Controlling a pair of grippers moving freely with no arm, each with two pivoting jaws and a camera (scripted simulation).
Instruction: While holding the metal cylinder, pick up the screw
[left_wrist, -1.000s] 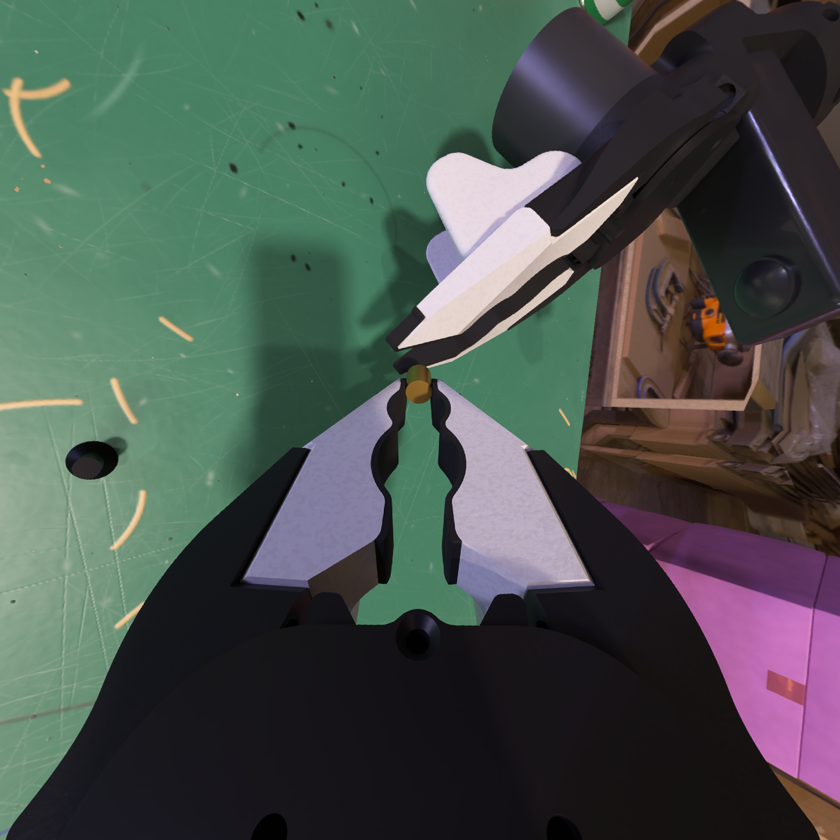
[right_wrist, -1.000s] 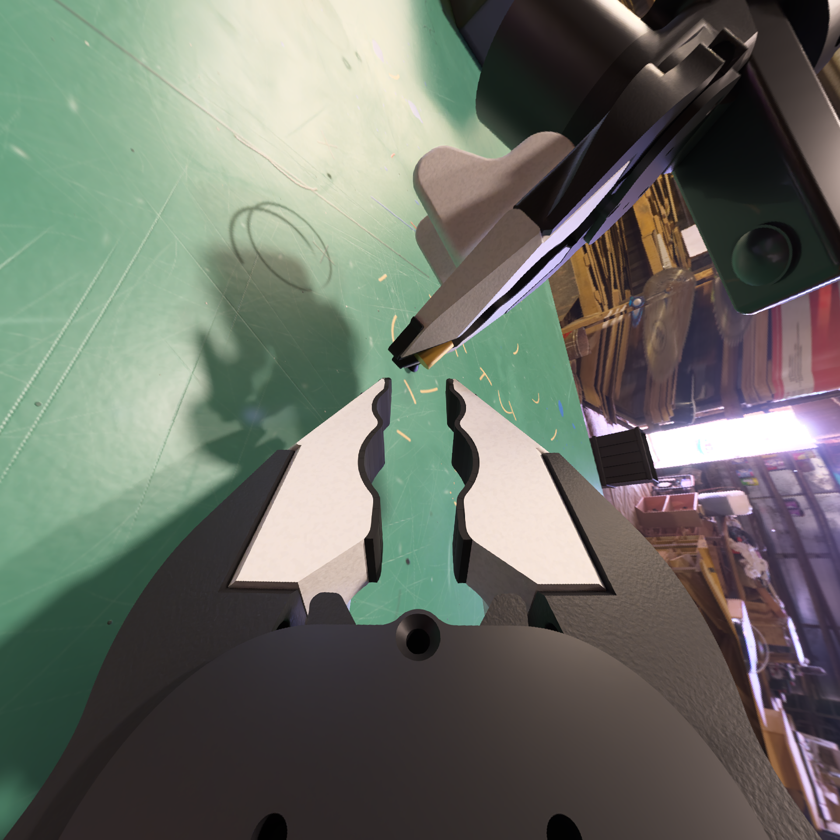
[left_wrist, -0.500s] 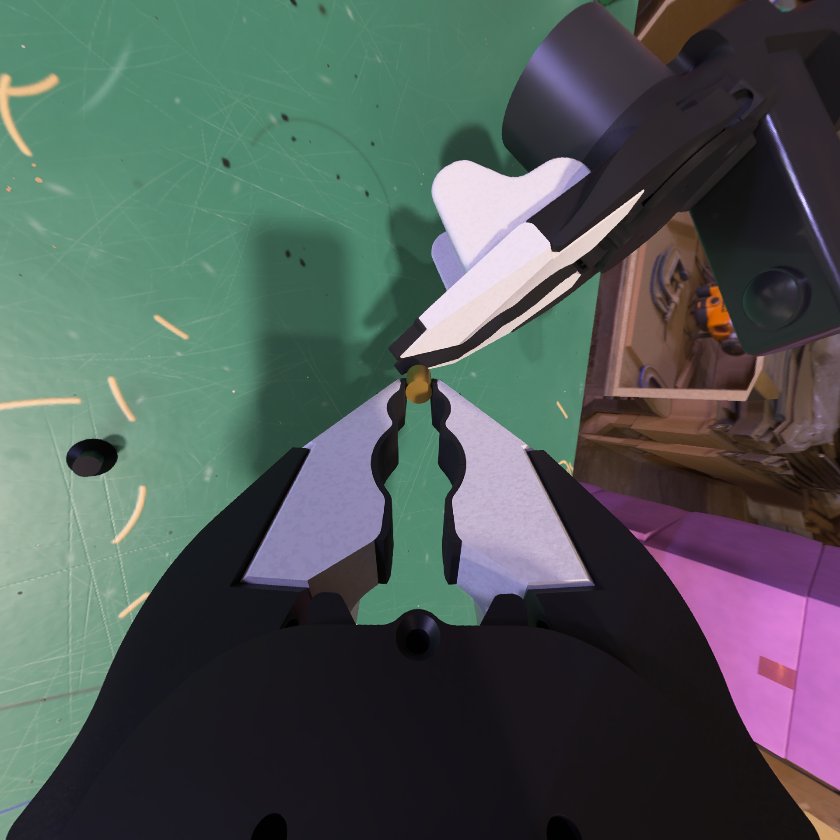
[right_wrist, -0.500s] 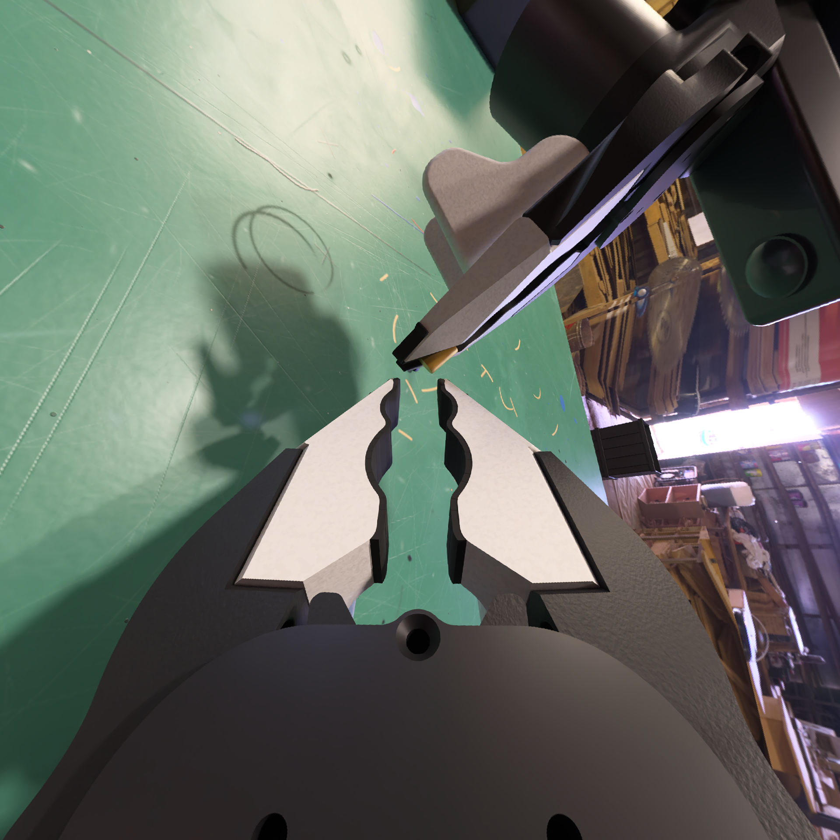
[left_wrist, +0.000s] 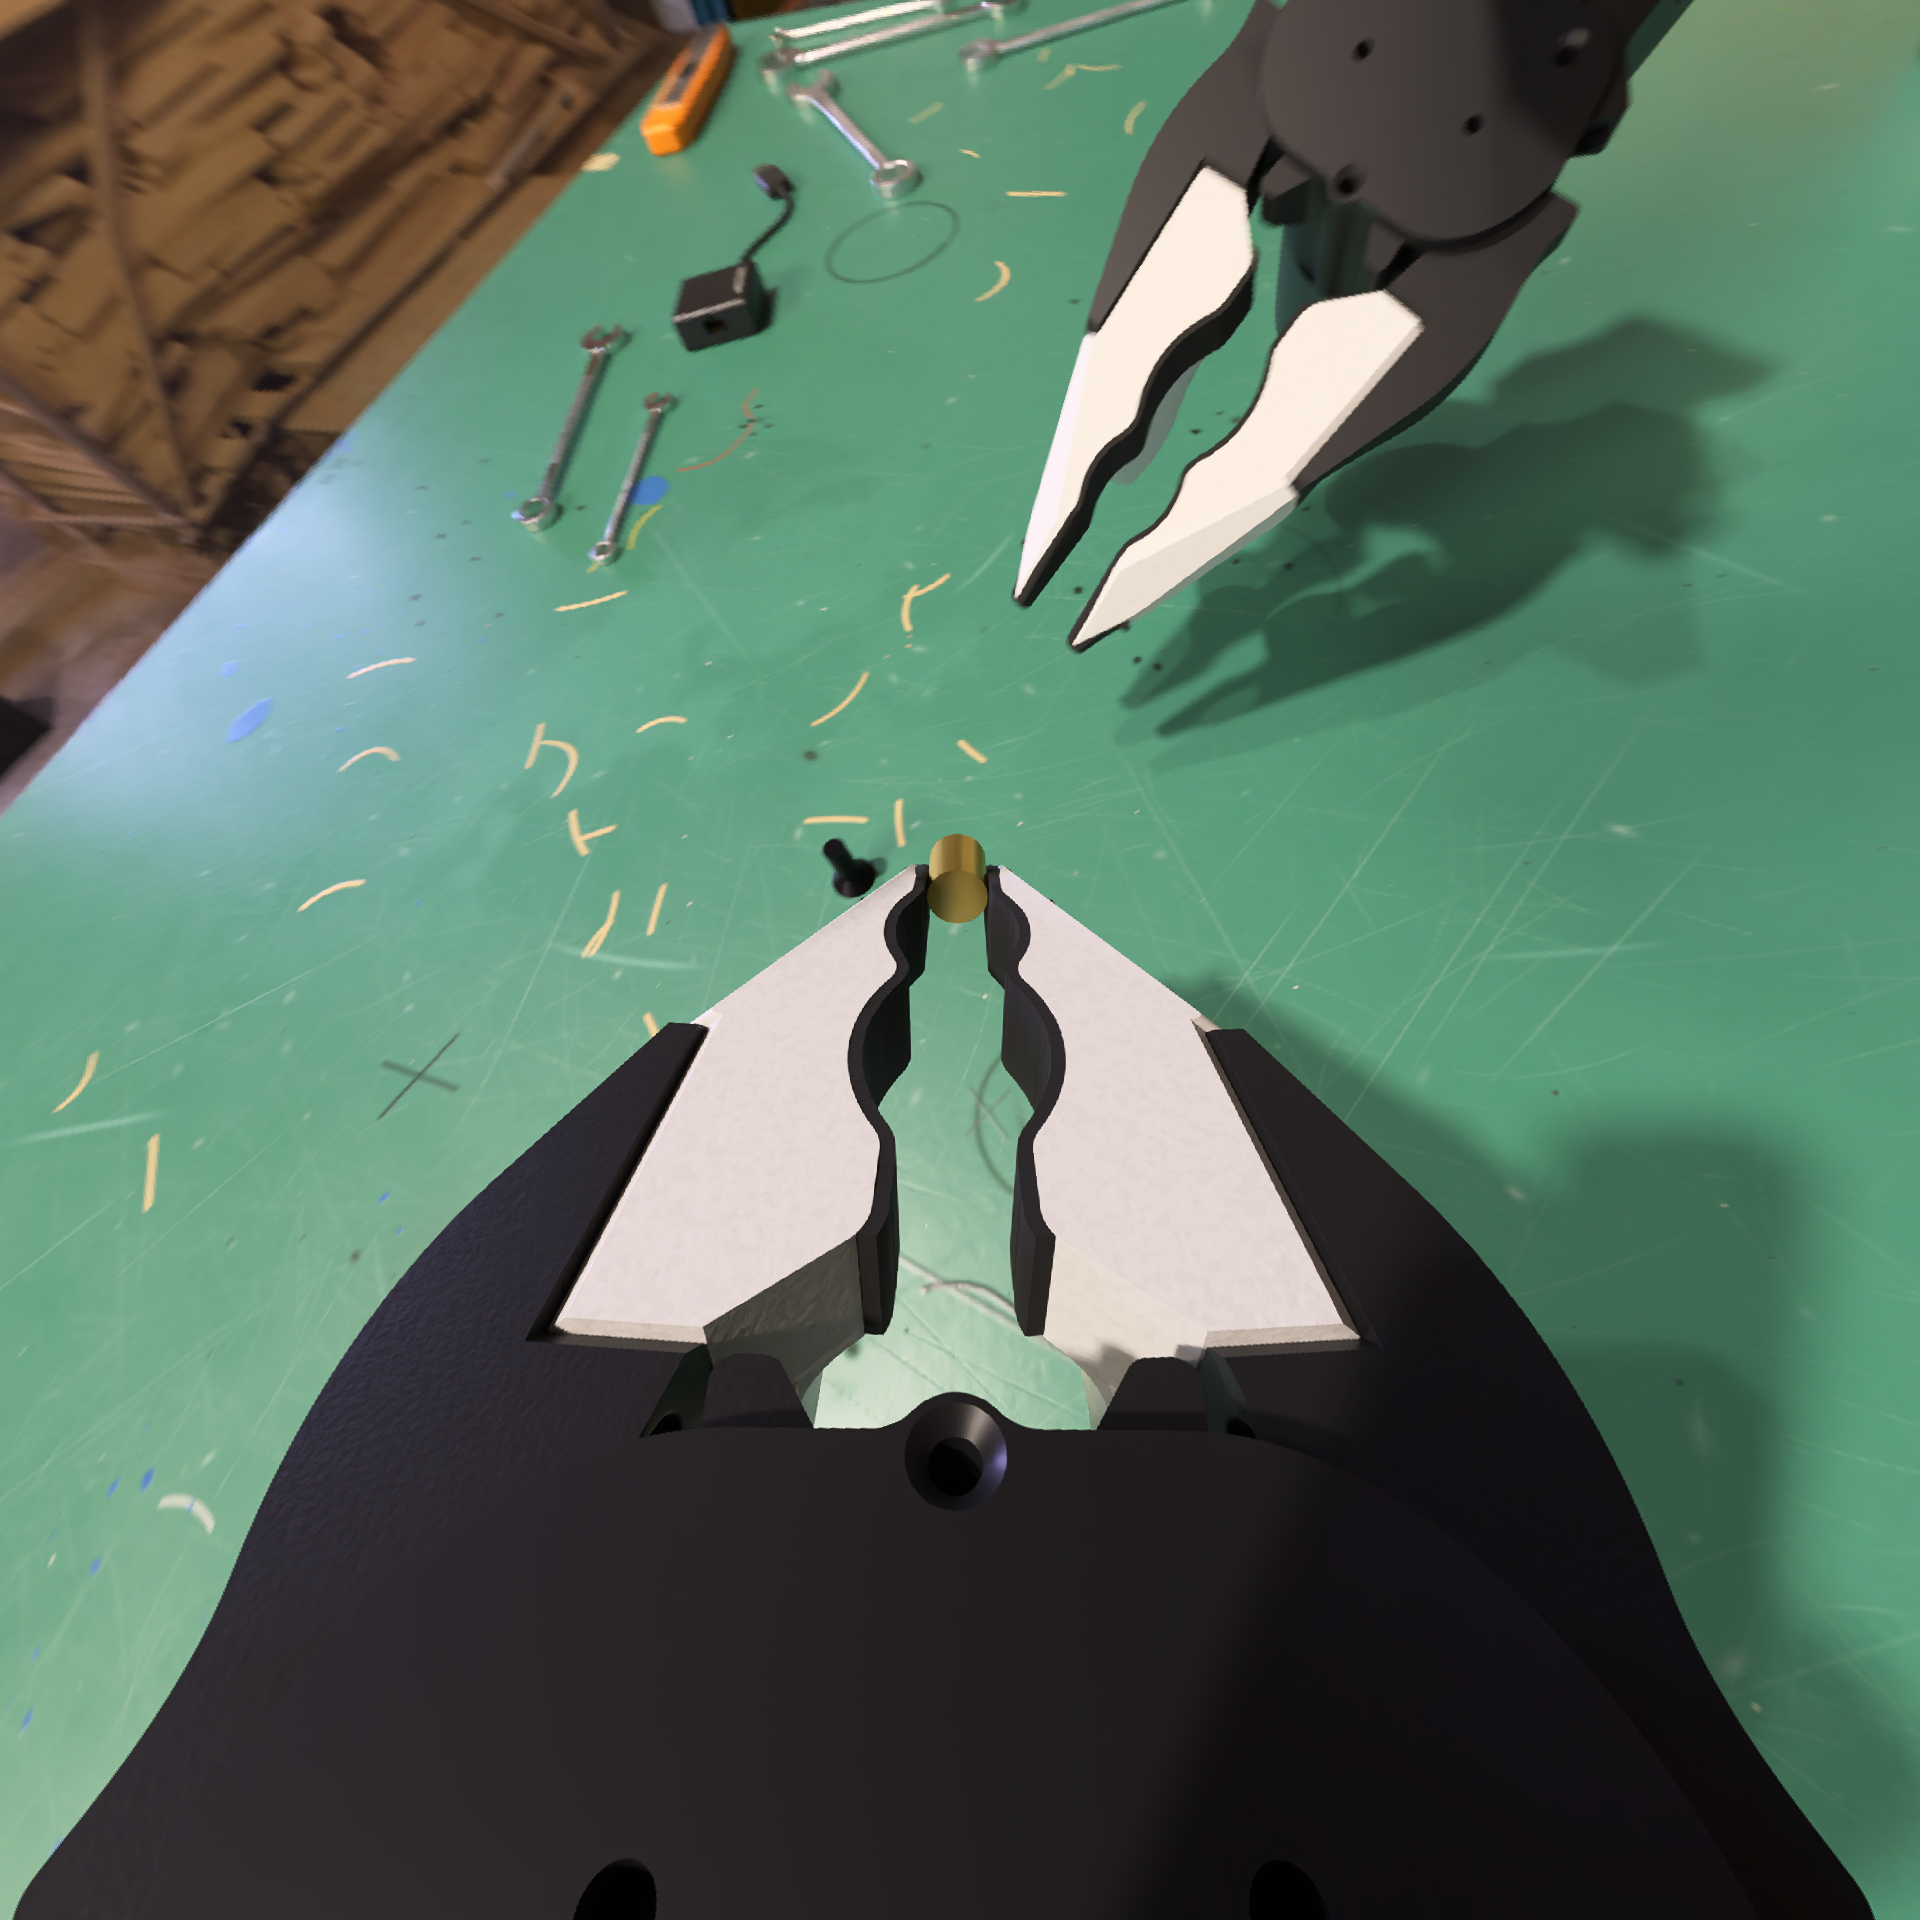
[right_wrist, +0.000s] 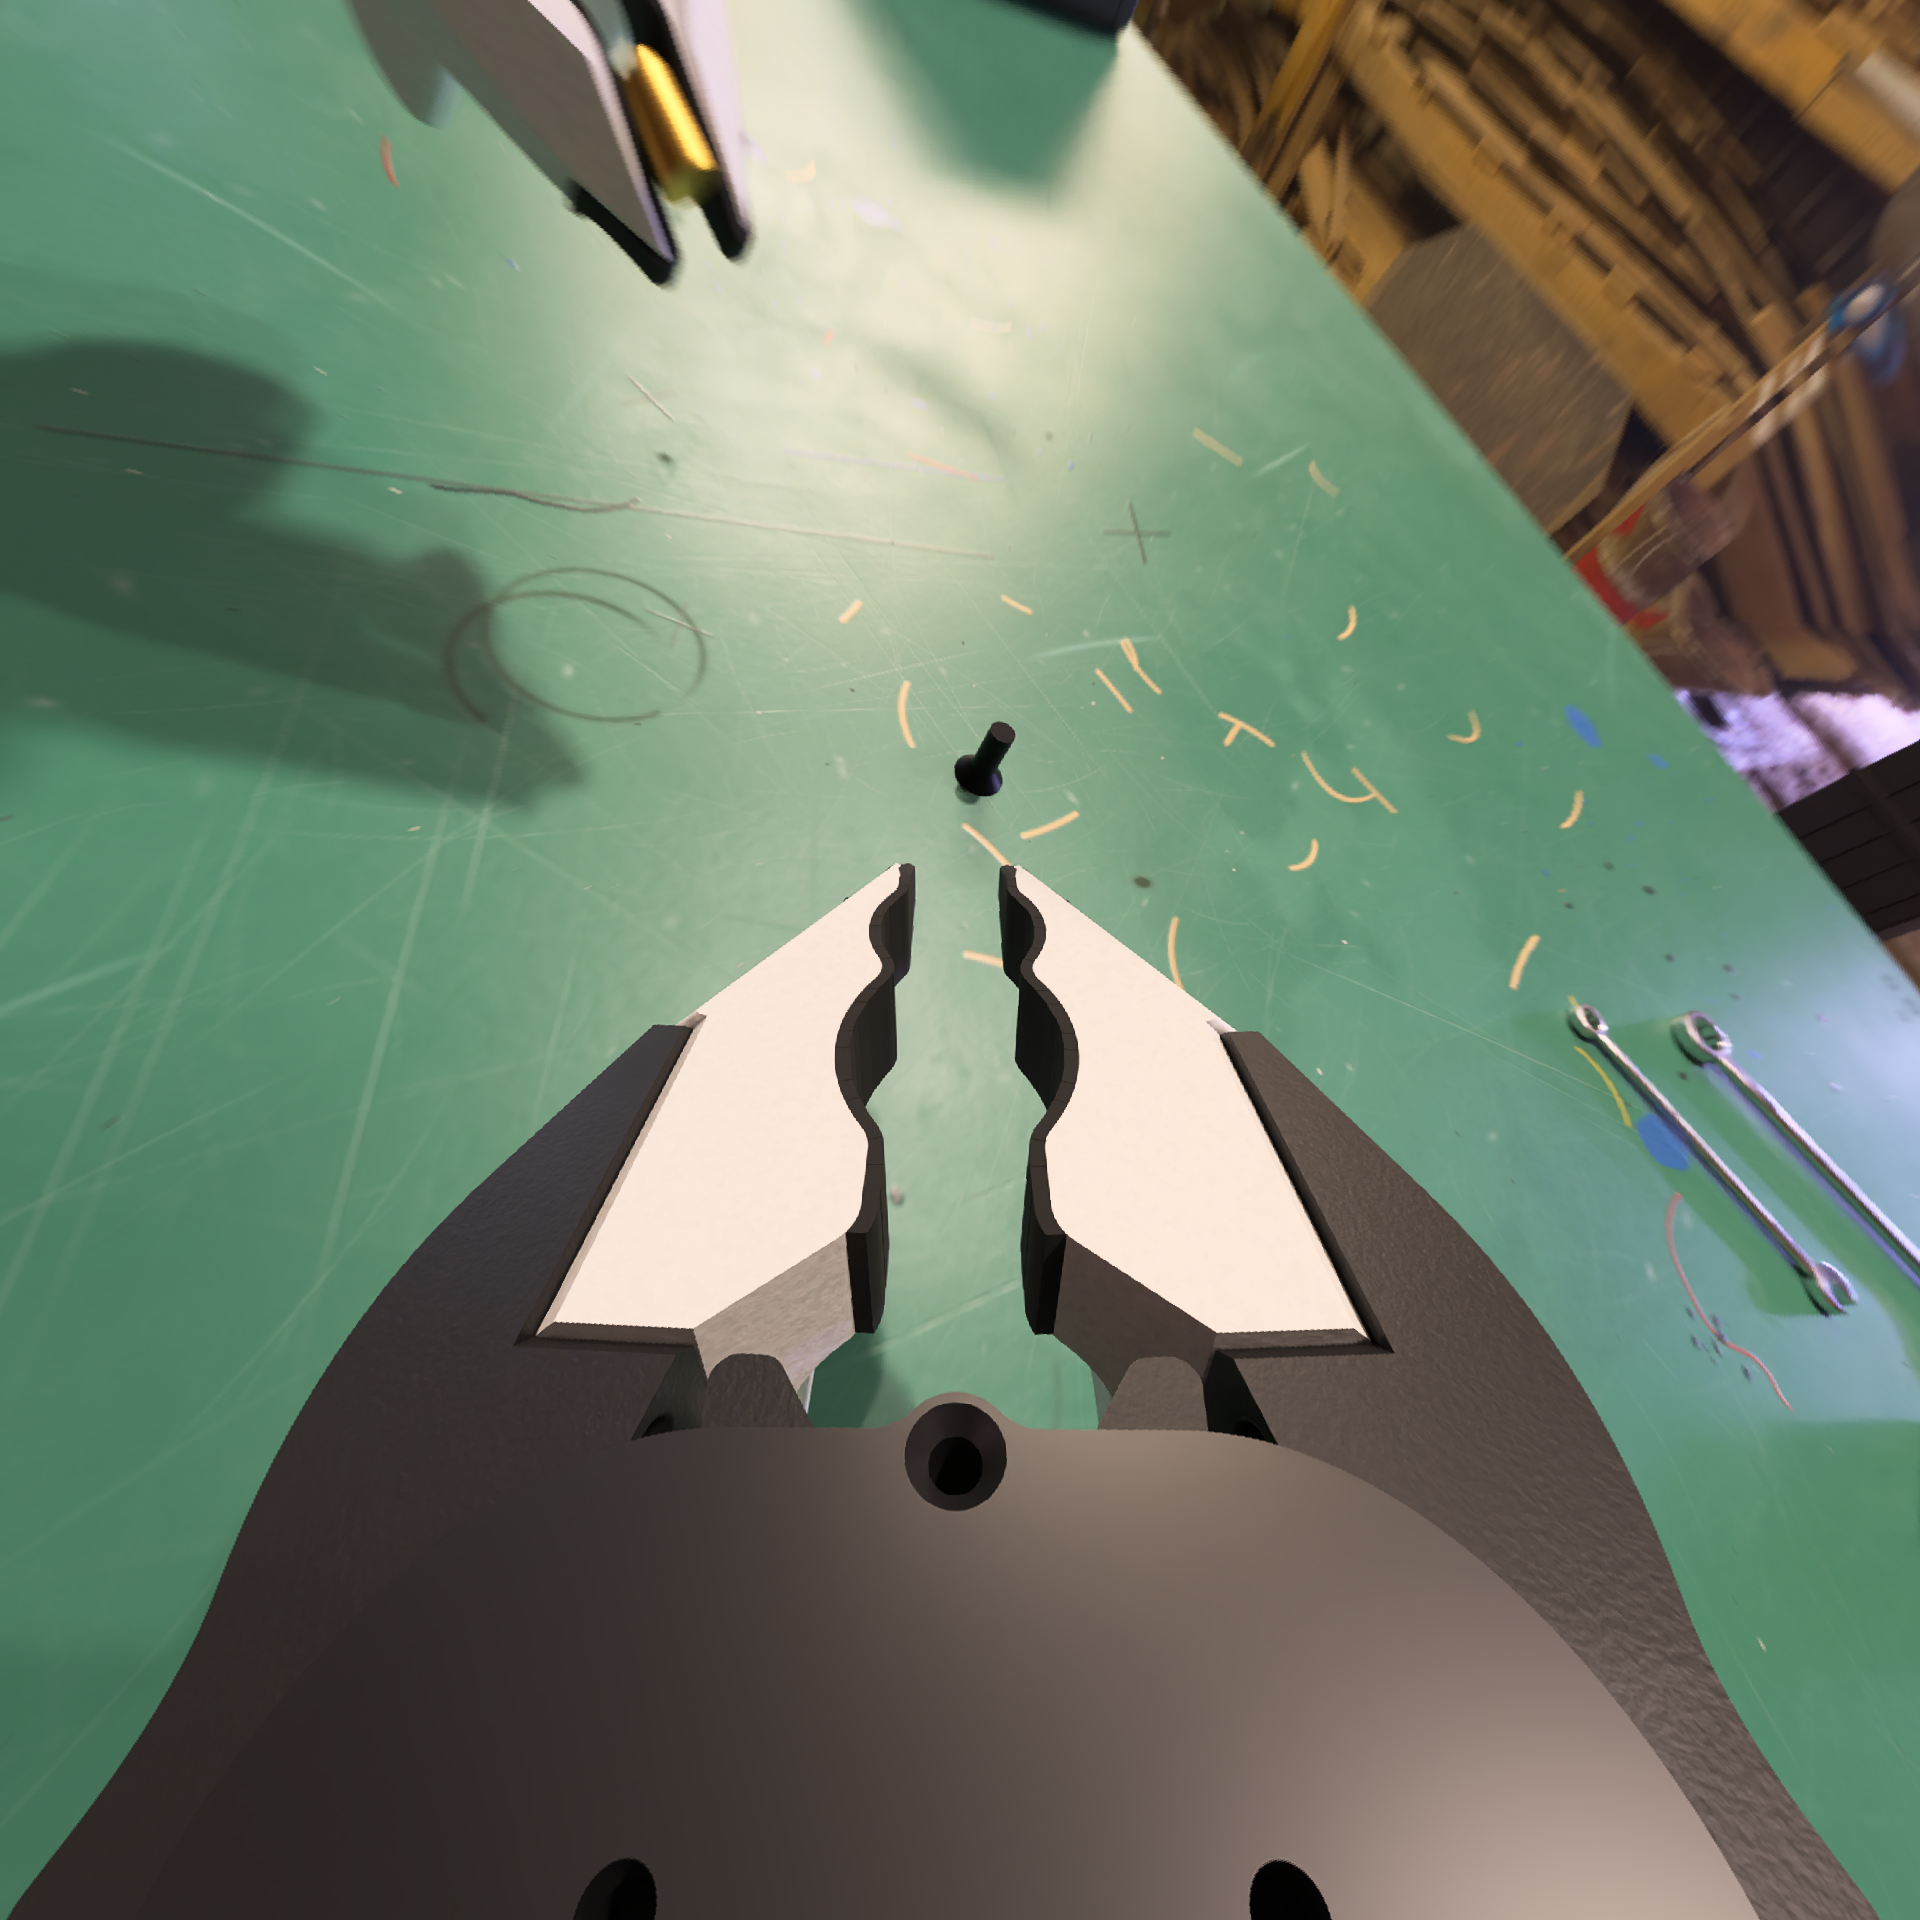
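My left gripper (left_wrist: 956, 871) is shut on a small brass metal cylinder (left_wrist: 956, 896), pinched at the very fingertips above the green mat (left_wrist: 1455, 935). A black screw (left_wrist: 847, 868) lies on the mat just left of those tips. In the right wrist view the screw (right_wrist: 985, 761) lies a short way ahead of my right gripper (right_wrist: 956, 873), which is open with a narrow gap and empty. The right gripper (left_wrist: 1051, 621) also shows at upper right in the left wrist view. The left gripper (right_wrist: 696, 260) with the cylinder (right_wrist: 675, 125) shows at the top of the right wrist view.
Two wrenches (left_wrist: 561, 426) (left_wrist: 629, 478), a black adapter with a cable (left_wrist: 722, 307), an orange knife (left_wrist: 686, 73) and more wrenches (left_wrist: 852, 125) lie far left. Wood shavings are scattered around the screw. Two wrenches (right_wrist: 1704, 1153) lie right, near the mat's edge.
The grippers were tip to tip; now they are well apart and both views have swung round. The screw has come into view. The left gripper still holds the cylinder.
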